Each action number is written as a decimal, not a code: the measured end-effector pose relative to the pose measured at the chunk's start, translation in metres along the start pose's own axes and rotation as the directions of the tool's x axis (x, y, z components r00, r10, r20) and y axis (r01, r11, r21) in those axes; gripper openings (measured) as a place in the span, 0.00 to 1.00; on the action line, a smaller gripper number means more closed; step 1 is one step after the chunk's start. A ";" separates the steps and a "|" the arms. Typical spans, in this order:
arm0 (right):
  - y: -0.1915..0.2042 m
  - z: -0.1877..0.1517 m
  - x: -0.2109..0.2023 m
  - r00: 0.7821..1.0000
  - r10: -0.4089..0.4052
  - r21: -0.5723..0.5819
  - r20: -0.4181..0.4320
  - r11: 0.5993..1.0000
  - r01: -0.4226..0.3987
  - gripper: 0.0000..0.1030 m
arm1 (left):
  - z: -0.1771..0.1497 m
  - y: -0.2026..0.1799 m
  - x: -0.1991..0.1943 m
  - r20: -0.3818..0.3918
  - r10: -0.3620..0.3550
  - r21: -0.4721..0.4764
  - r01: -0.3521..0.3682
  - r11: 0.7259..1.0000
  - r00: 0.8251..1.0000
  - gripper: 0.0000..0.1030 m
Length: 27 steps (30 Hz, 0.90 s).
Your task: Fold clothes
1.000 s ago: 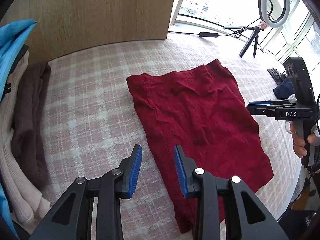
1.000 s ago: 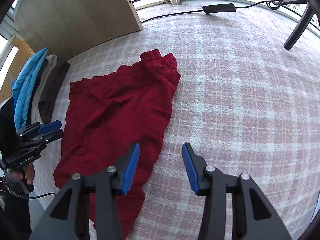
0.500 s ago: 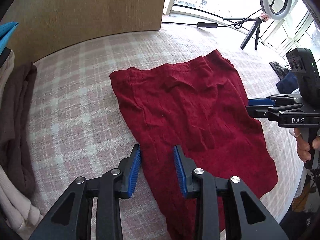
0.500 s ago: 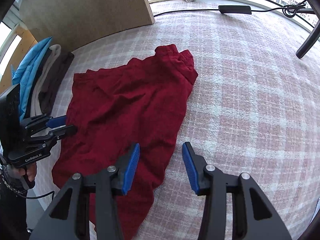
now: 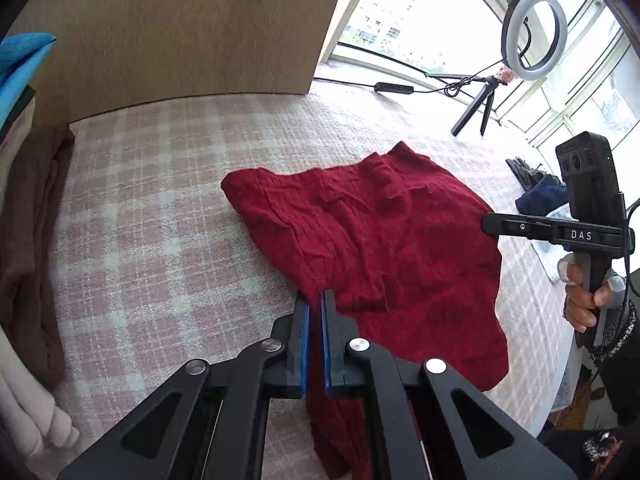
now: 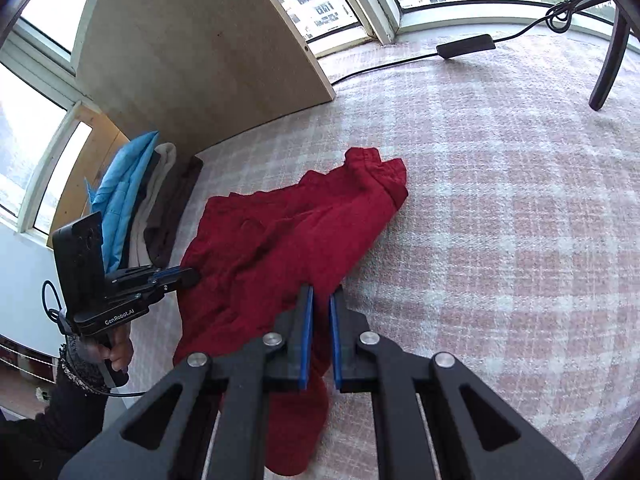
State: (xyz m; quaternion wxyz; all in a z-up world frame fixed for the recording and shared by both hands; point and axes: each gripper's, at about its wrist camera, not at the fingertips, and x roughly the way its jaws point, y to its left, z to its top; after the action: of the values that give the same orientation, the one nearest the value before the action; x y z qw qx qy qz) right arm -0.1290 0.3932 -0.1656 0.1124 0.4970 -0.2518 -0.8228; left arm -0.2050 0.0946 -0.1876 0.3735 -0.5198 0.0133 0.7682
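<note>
A dark red garment [image 5: 384, 236] lies crumpled on the pink plaid surface [image 5: 160, 216]; it also shows in the right wrist view [image 6: 280, 240]. My left gripper [image 5: 314, 300] is shut on the garment's left edge, with red cloth pinched between the blue pads and hanging below. My right gripper [image 6: 321, 296] is shut on the garment's right edge. Each gripper appears in the other's view: the right one [image 5: 492, 226] at the cloth's right side, the left one [image 6: 188, 276] at its left side. The cloth between the two is lifted and bunched.
A stack of folded clothes, brown, cream and blue [image 6: 136, 208], lies at the left by a wooden panel [image 5: 180, 28]. A ring light on a tripod [image 5: 532, 36] and a cable with a black box [image 6: 464, 46] are at the far side. Dark clothes [image 5: 540, 192] lie at the right.
Both grippers have moved to the garment's side edges and closed on it. The edges are lifted, and the cloth, flat before, is now bunched.
</note>
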 end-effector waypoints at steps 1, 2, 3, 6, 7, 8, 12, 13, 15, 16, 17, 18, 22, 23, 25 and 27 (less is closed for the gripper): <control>0.002 0.001 -0.012 1.000 0.020 0.008 0.022 1.000 -0.020 0.08 | 0.000 -0.001 -0.013 0.023 -0.012 -0.001 0.012 1.000 1.000 0.04; 0.004 0.001 -0.024 0.998 0.039 0.016 0.043 0.999 -0.040 0.08 | -0.003 -0.006 -0.026 0.047 -0.034 0.002 0.034 0.999 0.998 0.04; 0.009 -0.001 -0.035 0.997 0.048 0.016 0.060 0.999 -0.049 0.08 | -0.005 -0.011 -0.042 0.070 -0.050 0.006 0.050 0.999 0.996 0.04; 0.029 -0.012 -0.068 0.992 0.087 0.016 0.091 0.996 -0.089 0.08 | -0.011 -0.036 -0.082 0.116 -0.068 0.034 0.065 0.997 0.991 0.04; 0.038 -0.020 -0.078 0.991 0.093 0.004 0.095 0.996 -0.094 0.08 | -0.016 -0.044 -0.096 0.122 -0.068 0.048 0.062 0.997 0.990 0.04; 0.047 -0.027 -0.088 0.990 0.099 -0.008 0.098 0.995 -0.098 0.08 | -0.019 -0.050 -0.106 0.123 -0.063 0.058 0.057 0.997 0.990 0.04; 0.065 -0.050 -0.107 0.992 0.107 -0.012 0.072 0.994 -0.107 0.08 | -0.032 -0.054 -0.128 0.074 -0.087 0.036 0.085 0.996 0.993 0.04; 0.064 -0.053 -0.107 0.993 0.107 -0.006 0.055 0.994 -0.107 0.08 | -0.031 -0.053 -0.126 0.057 -0.090 0.030 0.088 0.996 0.994 0.04; 0.055 -0.051 -0.097 0.995 0.099 0.010 0.035 0.995 -0.099 0.08 | -0.027 -0.047 -0.111 0.029 -0.068 0.027 0.067 0.997 0.997 0.04; 0.049 -0.048 -0.090 0.995 0.092 0.013 0.025 0.996 -0.092 0.08 | -0.023 -0.041 -0.101 0.016 -0.061 0.019 0.061 0.998 0.998 0.04; 0.042 -0.041 -0.076 0.997 0.078 0.022 0.013 0.997 -0.078 0.08 | -0.021 -0.034 -0.091 0.002 -0.058 0.005 0.058 0.998 0.998 0.04; 0.035 -0.034 -0.061 0.998 0.064 0.032 0.000 0.997 -0.064 0.08 | -0.016 -0.027 -0.074 -0.016 -0.040 0.001 0.040 0.999 0.999 0.04; -0.005 0.001 0.008 0.997 -0.014 0.098 -0.076 0.995 0.022 0.08 | 0.006 0.006 -0.001 -0.083 -0.002 -0.052 -0.002 0.999 0.997 0.04; -0.013 0.009 0.022 0.994 -0.035 0.106 -0.100 0.993 0.045 0.08 | 0.008 0.010 0.011 -0.101 0.013 -0.058 -0.019 0.998 0.995 0.04; -0.024 0.020 0.043 0.989 -0.059 0.122 -0.134 0.990 0.076 0.10 | 0.012 0.017 0.032 -0.133 0.036 -0.072 -0.046 0.996 0.990 0.05; -0.026 0.024 0.045 0.986 -0.043 0.128 -0.163 0.990 0.064 0.11 | 0.012 0.020 0.034 -0.138 0.004 -0.101 -0.018 0.995 0.990 0.05</control>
State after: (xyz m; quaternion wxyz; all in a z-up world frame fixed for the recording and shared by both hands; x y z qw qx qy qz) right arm -0.1695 0.4031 -0.2043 0.0768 0.5744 -0.2827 -0.7643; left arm -0.2321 0.1045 -0.2172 0.3403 -0.5901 0.0025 0.7321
